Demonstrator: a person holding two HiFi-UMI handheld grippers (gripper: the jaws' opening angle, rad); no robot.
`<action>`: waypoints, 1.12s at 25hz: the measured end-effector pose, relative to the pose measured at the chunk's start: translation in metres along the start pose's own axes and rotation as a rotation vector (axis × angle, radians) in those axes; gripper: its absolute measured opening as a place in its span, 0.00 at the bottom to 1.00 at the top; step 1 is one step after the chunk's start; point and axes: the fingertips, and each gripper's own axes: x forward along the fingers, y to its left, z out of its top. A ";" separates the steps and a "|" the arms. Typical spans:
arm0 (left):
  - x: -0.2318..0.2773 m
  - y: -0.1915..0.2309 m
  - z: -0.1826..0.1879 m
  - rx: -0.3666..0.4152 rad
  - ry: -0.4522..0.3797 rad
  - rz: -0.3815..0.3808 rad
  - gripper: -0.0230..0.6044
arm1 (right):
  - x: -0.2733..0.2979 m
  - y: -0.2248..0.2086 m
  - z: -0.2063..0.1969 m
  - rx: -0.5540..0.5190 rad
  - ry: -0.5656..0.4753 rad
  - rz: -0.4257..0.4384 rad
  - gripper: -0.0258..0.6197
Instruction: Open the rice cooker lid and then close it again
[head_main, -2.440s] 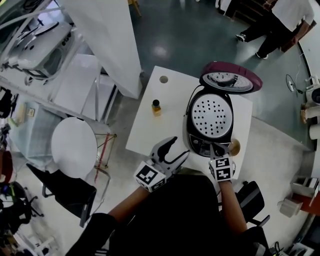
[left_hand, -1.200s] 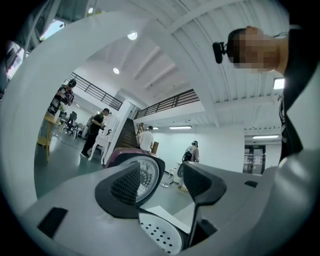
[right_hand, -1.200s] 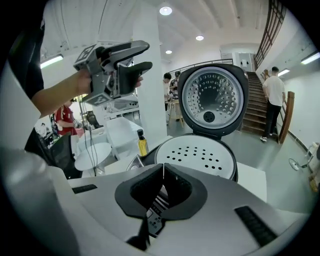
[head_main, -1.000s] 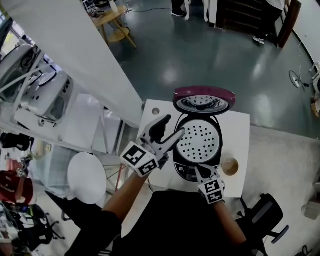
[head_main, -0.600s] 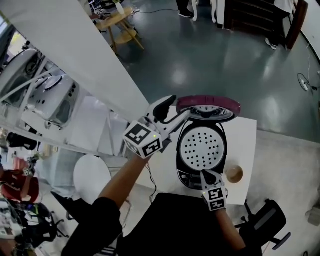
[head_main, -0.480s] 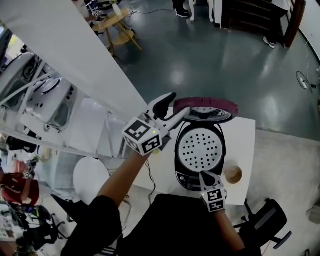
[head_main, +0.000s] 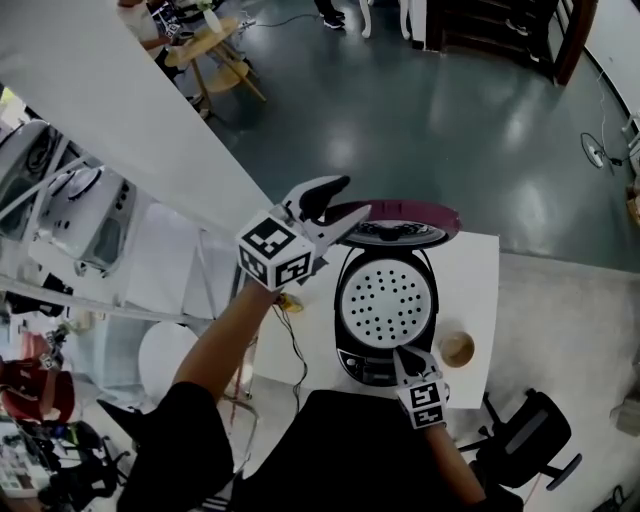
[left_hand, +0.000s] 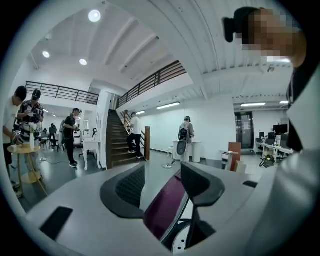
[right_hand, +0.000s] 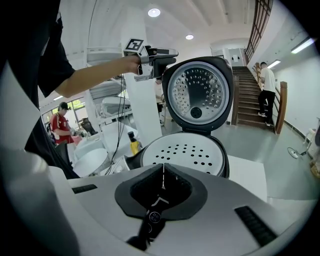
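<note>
The rice cooker (head_main: 385, 300) stands on the white table (head_main: 472, 268) with its perforated inner plate (right_hand: 185, 152) showing. Its maroon lid (head_main: 400, 212) is raised upright at the back. My left gripper (head_main: 350, 197) is up at the lid's left rim. In the left gripper view the maroon lid (left_hand: 167, 205) runs edge-on between the jaws, which are closing, with a gap still showing beside the left pad. My right gripper (head_main: 401, 356) rests shut and empty at the cooker's front panel, and its tips (right_hand: 162, 172) meet in the right gripper view.
A small yellow bottle (right_hand: 133, 142) stands left of the cooker. A brown round cup (head_main: 457, 349) sits on the table's right front. A cable (head_main: 296, 345) hangs off the left edge. A round white stool (head_main: 165, 350) and a black chair (head_main: 525, 440) flank the table.
My left gripper rose from the table's front left to the upright lid's left rim and now straddles it. The right gripper stayed at the cooker's front. The lid is still up.
</note>
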 end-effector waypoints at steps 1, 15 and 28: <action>0.002 0.001 -0.001 0.003 0.013 -0.011 0.39 | 0.000 -0.002 0.000 0.001 0.001 -0.003 0.04; 0.019 -0.009 -0.026 0.138 0.177 -0.276 0.18 | -0.002 -0.021 -0.005 0.021 0.011 -0.049 0.04; 0.015 -0.023 -0.030 0.186 0.257 -0.336 0.12 | -0.003 -0.008 -0.002 0.002 0.001 -0.041 0.04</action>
